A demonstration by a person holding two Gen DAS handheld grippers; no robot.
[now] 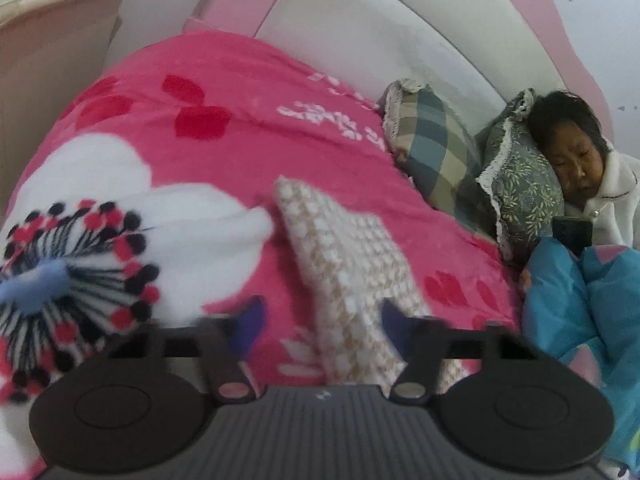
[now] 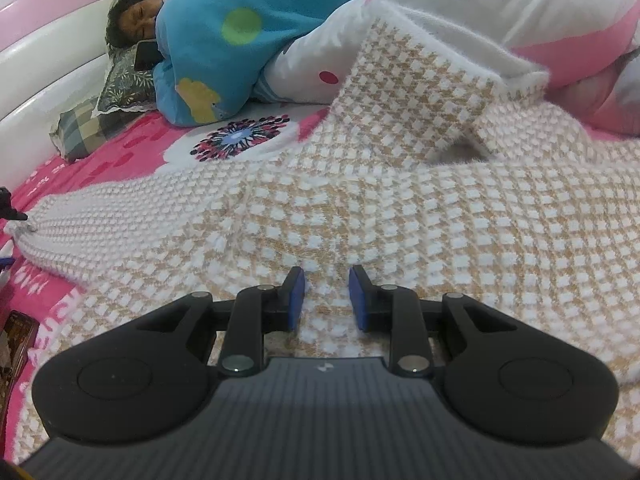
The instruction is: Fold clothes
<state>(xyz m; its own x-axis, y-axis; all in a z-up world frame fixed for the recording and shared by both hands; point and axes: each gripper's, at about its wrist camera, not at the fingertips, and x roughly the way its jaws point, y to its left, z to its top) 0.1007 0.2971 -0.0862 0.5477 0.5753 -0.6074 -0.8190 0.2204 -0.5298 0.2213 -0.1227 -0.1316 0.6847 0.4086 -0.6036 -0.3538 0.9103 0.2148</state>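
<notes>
A beige-and-white checked knit sweater (image 2: 360,200) lies spread on the pink bedspread (image 2: 52,176), one sleeve stretched out to the left (image 2: 104,208) and another part folded back at the upper right. My right gripper (image 2: 326,296) is open just above the sweater's body, holding nothing. In the left wrist view the sleeve end (image 1: 352,264) lies between and ahead of my left gripper's (image 1: 320,320) blue pads. The left jaws are wide apart. The view is blurred and I cannot tell if the pads touch the cloth.
A person (image 1: 572,152) lies under a blue quilt (image 2: 224,40) at the head of the bed, on patterned pillows (image 1: 436,144). A padded white and pink headboard (image 1: 360,32) stands behind. A white and pink quilt (image 2: 520,8) lies beyond the sweater. A cabinet (image 1: 52,40) stands left.
</notes>
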